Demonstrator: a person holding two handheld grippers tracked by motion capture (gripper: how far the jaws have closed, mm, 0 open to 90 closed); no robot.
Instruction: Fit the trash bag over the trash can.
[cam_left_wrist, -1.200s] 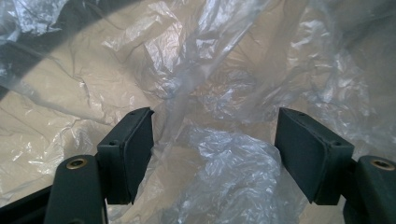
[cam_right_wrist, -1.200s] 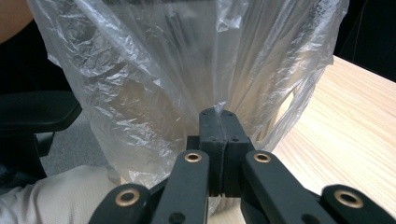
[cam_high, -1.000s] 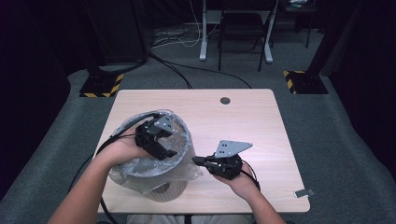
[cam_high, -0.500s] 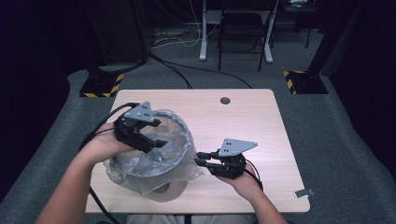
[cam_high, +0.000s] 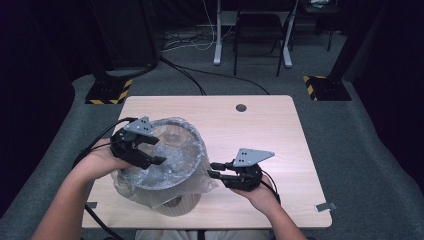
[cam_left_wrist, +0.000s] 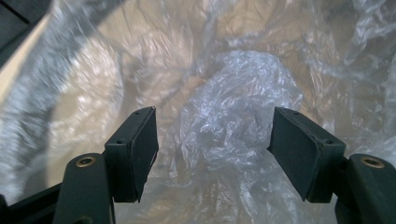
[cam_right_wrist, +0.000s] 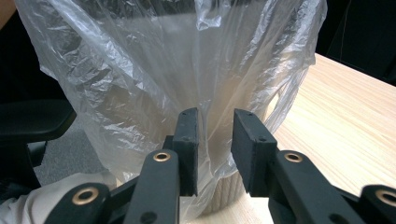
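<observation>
High view: bin (cam_high: 176, 205) lined with clear plastic bag (cam_high: 165, 165) stands at tabletop (cam_high: 280, 130) near edge. Left gripper (cam_high: 150, 152) over bin mouth, jaws released. Right gripper (cam_high: 214, 170) beside bag's skirt, jaws just opening, gripping nothing.

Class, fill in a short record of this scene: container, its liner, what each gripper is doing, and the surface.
Container: round bin, standing upright
Liner: clear plastic bag, draped over the rim
Left gripper: open, jaws inside the bag's mouth
Right gripper: jaws have just been opening, a narrow gap, beside the bag's outer skirt
Surface: wooden table
</observation>
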